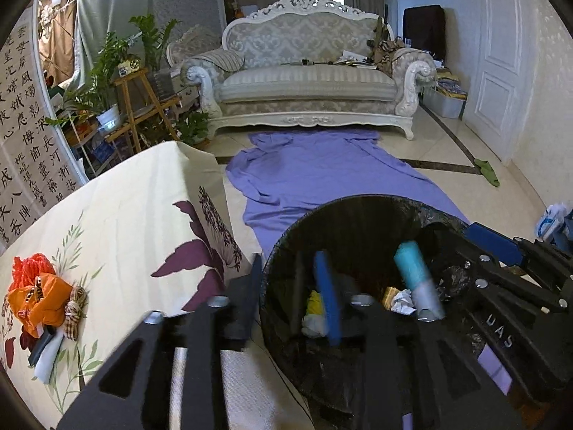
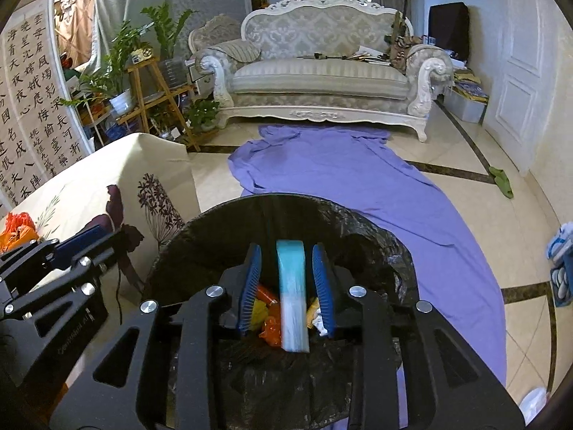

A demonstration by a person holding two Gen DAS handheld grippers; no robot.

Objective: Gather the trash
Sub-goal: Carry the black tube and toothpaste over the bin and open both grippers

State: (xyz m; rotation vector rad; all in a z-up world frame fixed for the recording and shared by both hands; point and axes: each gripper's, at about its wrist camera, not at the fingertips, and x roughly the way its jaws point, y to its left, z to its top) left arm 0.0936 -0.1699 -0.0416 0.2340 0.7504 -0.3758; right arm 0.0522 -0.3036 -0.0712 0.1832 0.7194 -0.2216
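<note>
A black bin lined with a black bag stands on the floor beside the table. My right gripper is open over the bin's mouth. A teal and white tube hangs blurred between its blue pads with a gap on each side. Orange, yellow and white scraps lie in the bin. My left gripper is open and empty over the bin's left rim. On the table, an orange plastic bag, a rope bundle and a grey-white piece lie together.
The table has a cream floral cloth. A purple sheet covers the floor up to a white sofa. Plants on wooden stands are at the left. A white door is at the right.
</note>
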